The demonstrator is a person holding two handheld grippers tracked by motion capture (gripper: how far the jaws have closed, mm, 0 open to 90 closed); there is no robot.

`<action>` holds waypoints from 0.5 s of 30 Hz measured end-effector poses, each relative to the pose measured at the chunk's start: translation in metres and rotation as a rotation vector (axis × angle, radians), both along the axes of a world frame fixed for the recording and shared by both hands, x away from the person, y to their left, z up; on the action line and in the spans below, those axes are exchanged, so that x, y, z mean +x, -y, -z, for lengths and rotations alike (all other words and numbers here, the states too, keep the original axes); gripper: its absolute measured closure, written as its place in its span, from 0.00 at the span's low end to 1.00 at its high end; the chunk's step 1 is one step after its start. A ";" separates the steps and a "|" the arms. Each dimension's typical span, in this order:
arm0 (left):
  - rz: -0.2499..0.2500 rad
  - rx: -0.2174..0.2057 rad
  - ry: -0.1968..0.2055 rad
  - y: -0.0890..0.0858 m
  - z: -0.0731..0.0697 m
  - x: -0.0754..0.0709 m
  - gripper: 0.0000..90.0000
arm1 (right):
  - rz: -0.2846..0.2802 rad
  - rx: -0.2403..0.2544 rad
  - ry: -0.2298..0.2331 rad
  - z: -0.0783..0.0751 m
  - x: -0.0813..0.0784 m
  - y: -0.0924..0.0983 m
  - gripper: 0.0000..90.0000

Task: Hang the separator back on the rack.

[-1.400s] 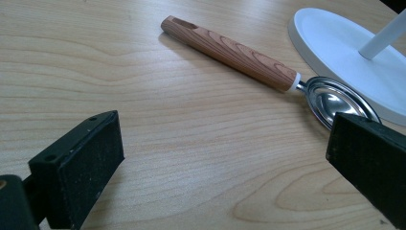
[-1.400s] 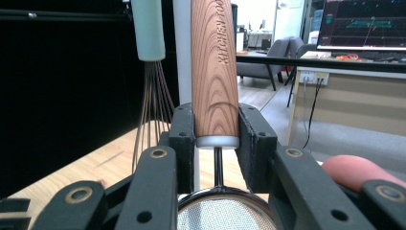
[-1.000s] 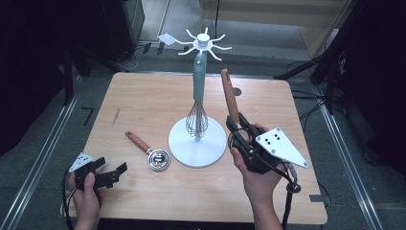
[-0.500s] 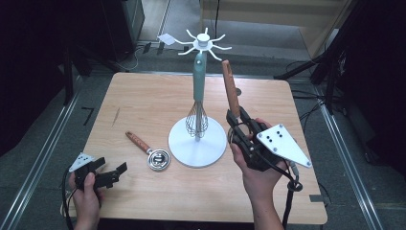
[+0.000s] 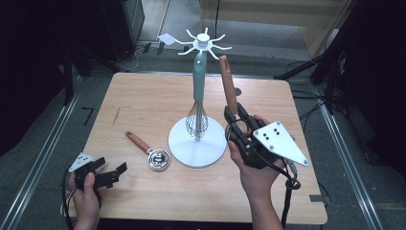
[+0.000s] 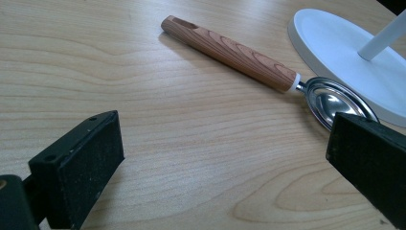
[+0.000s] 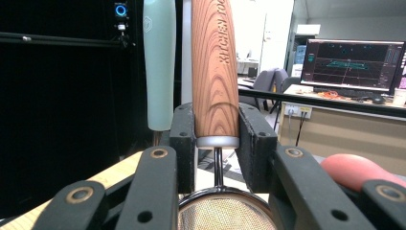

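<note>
A white hook stand (image 5: 197, 146) stands mid-table, and a teal-handled whisk (image 5: 197, 86) hangs from its top hooks (image 5: 205, 43). My right gripper (image 5: 235, 120) is shut on a wood-handled strainer (image 5: 228, 84), held upright just right of the stand. In the right gripper view the jaws clamp the wooden handle (image 7: 214, 72) at its lower end, with the mesh bowl (image 7: 222, 213) below and the whisk's handle (image 7: 159, 62) beside it. A wood-handled metal scoop (image 5: 146, 148) lies left of the base. My left gripper (image 5: 112, 173) rests open at the front left, facing the scoop (image 6: 230, 52).
The stand's base (image 6: 344, 52) lies just past the scoop's bowl (image 6: 335, 98). A white tag (image 5: 167, 39) sits beyond the table's far edge. Beyond the table are a monitor (image 7: 354, 64) and dark equipment. Bare wood (image 5: 143, 105) spreads across the table's left half.
My right gripper has lifted the strainer a little, so its handle tip stands higher beside the stand's top. The left gripper and the scoop have not moved.
</note>
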State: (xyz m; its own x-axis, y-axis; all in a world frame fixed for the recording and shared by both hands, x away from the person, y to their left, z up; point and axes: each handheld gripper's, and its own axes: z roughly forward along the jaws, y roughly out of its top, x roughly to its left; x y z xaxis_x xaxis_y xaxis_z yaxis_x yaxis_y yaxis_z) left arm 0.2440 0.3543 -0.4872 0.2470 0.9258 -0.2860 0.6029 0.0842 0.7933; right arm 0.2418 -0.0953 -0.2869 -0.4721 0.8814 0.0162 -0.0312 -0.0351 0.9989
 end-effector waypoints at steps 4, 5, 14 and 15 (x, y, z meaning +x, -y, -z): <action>0.000 -0.003 -0.002 0.000 0.000 0.000 0.00 | 0.004 -0.007 0.003 -0.002 0.001 -0.002 0.80; -0.001 -0.004 -0.001 0.000 0.000 0.000 0.00 | 0.005 -0.008 0.000 -0.002 0.001 -0.003 0.80; -0.001 -0.005 -0.003 0.000 0.000 0.000 0.00 | 0.005 -0.028 0.003 -0.004 0.003 -0.008 0.80; -0.001 -0.005 -0.004 0.000 0.000 0.000 0.00 | 0.005 -0.031 0.001 -0.004 0.004 -0.009 0.80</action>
